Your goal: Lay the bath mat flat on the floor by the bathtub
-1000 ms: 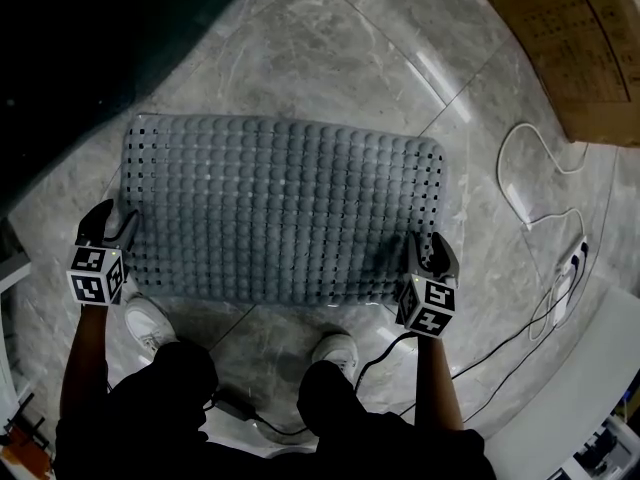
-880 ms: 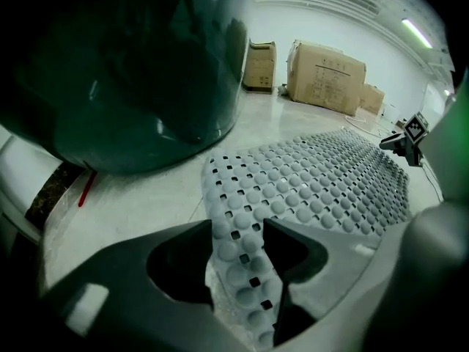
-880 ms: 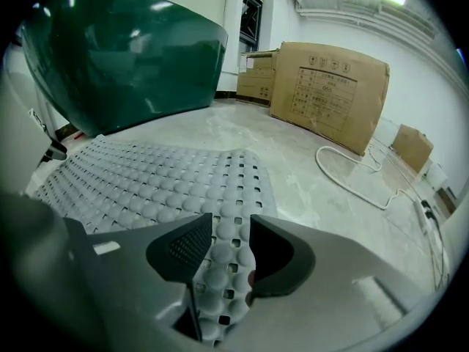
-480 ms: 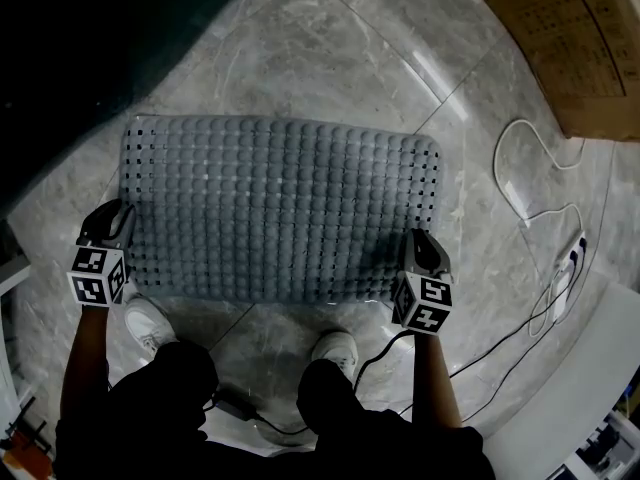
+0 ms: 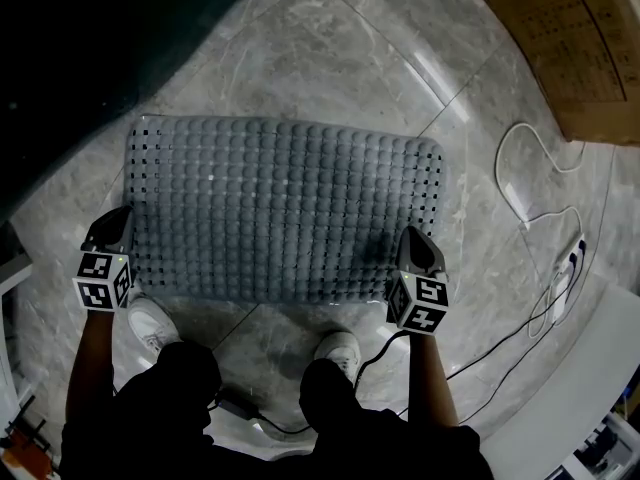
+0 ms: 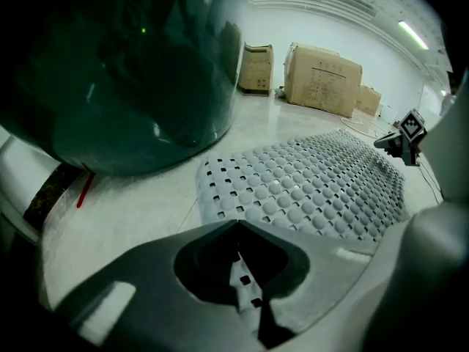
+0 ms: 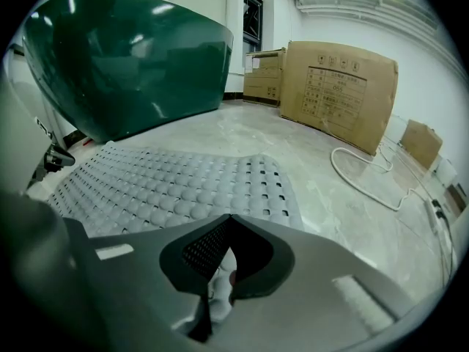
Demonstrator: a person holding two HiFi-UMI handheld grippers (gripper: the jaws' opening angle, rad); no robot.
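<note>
A grey studded bath mat [image 5: 285,208] lies spread on the marble floor beside the dark green bathtub [image 5: 90,48]. My left gripper [image 5: 110,230] is at the mat's near left corner, its jaws shut on the perforated edge. My right gripper [image 5: 418,248] is at the near right corner, also shut on the edge. In the left gripper view the mat [image 6: 315,185] stretches away from the closed jaws, with the tub [image 6: 124,64] just to the left. In the right gripper view the mat [image 7: 168,182] runs toward the tub [image 7: 124,57], and a strip of it is pinched between the jaws.
A cardboard box [image 5: 575,43] sits at the far right, with more boxes [image 7: 337,86] along the wall. A white cable [image 5: 530,198] and power strip [image 5: 570,278] lie on the floor to the right. The person's shoes [image 5: 150,323] stand just behind the mat's near edge.
Both grippers, open at the mat's near corners a second ago, have shut on its edge. The mat has barely shifted.
</note>
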